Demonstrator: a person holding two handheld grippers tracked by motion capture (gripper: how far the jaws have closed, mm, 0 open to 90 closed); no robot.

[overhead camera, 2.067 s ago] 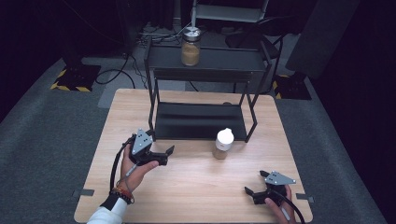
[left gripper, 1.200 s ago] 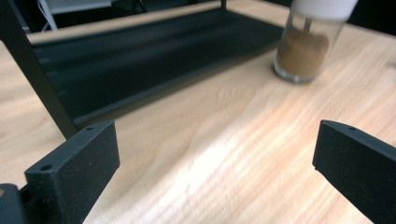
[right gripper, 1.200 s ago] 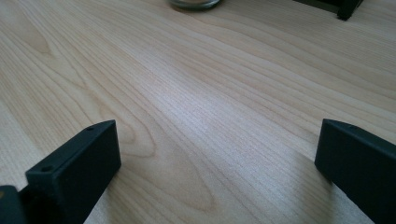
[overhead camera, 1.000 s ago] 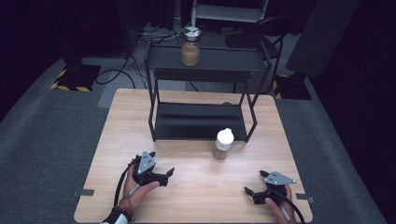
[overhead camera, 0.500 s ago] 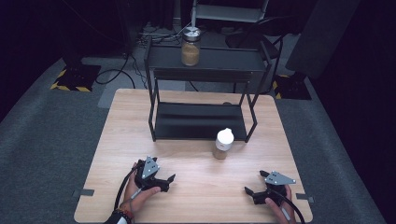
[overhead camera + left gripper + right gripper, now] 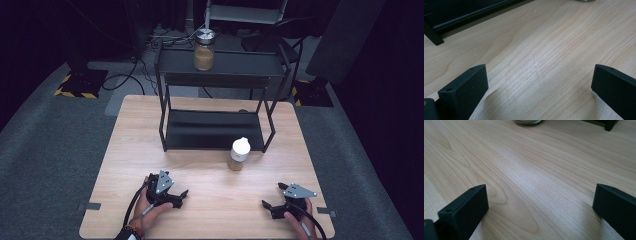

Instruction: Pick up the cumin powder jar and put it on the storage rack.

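As before, R gripper (image 6: 272,206) parked; L gripper (image 6: 181,196) lower.

You have a wooden table (image 6: 130,150) bearing a black two-tier shelf (image 6: 215,129). A white-capped jar (image 6: 239,154) stands just before it; a metal-lidded jar (image 6: 204,50), perhaps holding brown powder, sits on top.

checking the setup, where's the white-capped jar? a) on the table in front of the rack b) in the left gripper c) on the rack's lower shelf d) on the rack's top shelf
a: the white-capped jar stands on the table just in front of the rack, clear of both grippers.
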